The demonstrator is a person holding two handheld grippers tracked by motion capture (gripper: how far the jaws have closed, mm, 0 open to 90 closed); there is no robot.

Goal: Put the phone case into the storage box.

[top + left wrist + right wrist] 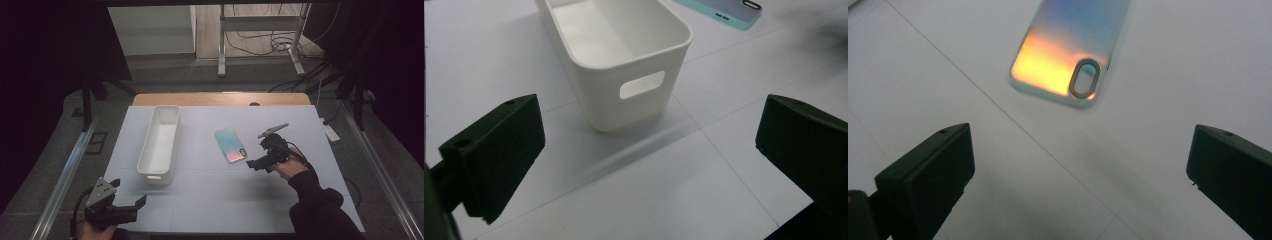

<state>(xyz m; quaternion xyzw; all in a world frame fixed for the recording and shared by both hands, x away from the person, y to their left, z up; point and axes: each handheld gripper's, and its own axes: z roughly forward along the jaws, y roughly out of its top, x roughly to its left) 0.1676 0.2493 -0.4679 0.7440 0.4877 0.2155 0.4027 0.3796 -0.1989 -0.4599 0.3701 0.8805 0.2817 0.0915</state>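
A phone case (230, 145) with an iridescent blue-to-orange back lies flat on the white table top, right of the middle. My right gripper (253, 163) hovers just right of its near end, open, nothing between the jaws. In the right gripper view the phone case (1073, 47) lies ahead of the wide-apart jaws, its oval camera cutout toward me. A long white bin (161, 141) with handle slots stands empty left of the middle. My left gripper (129, 194) is at the near left corner, open and empty. In the left gripper view the bin (624, 55) stands just ahead.
The white table top (215, 200) ends in a wooden strip at the far edge. Beyond it are a metal frame's legs (221, 45) and cables on the floor. Dark curtains hang at both sides. A power strip (330, 131) lies off the table's right edge.
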